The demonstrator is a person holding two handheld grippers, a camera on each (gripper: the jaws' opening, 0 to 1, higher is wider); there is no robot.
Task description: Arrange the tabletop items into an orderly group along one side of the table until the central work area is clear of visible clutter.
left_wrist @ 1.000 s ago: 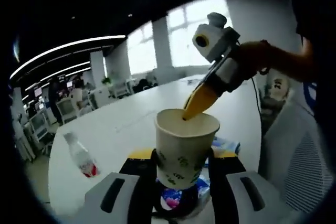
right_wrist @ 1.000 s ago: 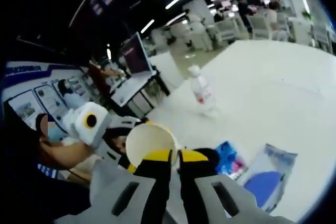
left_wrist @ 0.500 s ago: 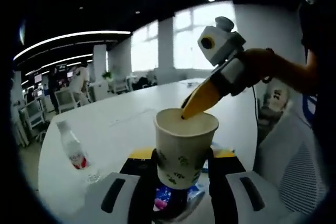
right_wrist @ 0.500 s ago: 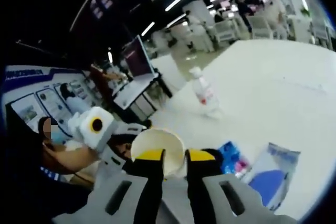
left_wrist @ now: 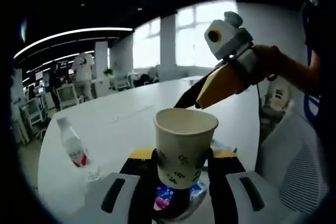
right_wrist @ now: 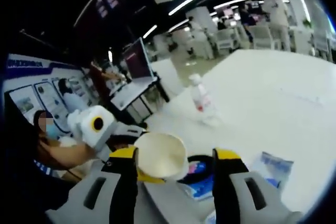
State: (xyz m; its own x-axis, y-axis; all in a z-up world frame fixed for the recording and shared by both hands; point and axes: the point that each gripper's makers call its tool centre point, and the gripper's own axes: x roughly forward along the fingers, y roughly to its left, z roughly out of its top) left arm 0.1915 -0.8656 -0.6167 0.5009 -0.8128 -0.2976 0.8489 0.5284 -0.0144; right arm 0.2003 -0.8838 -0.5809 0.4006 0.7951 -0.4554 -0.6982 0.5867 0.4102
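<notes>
Left gripper view: the left gripper (left_wrist: 182,169) clamps a paper cup (left_wrist: 185,144) between its jaws, upright and lifted above the white bench (left_wrist: 126,119), likely so it carries level to the side. The right gripper (left_wrist: 202,92) hangs just past the rim, jaws parted, holding nothing. A water bottle (left_wrist: 72,146) stands well apart; a blue packet (left_wrist: 176,198) lies beneath the cup.

Right gripper view: the right gripper (right_wrist: 176,163) has its jaws spread wide and empty, with the cup (right_wrist: 160,155) between them but apart. Blue packets (right_wrist: 202,179) lie ahead and may want clearing next; the bottle (right_wrist: 201,99) stands farther off.
</notes>
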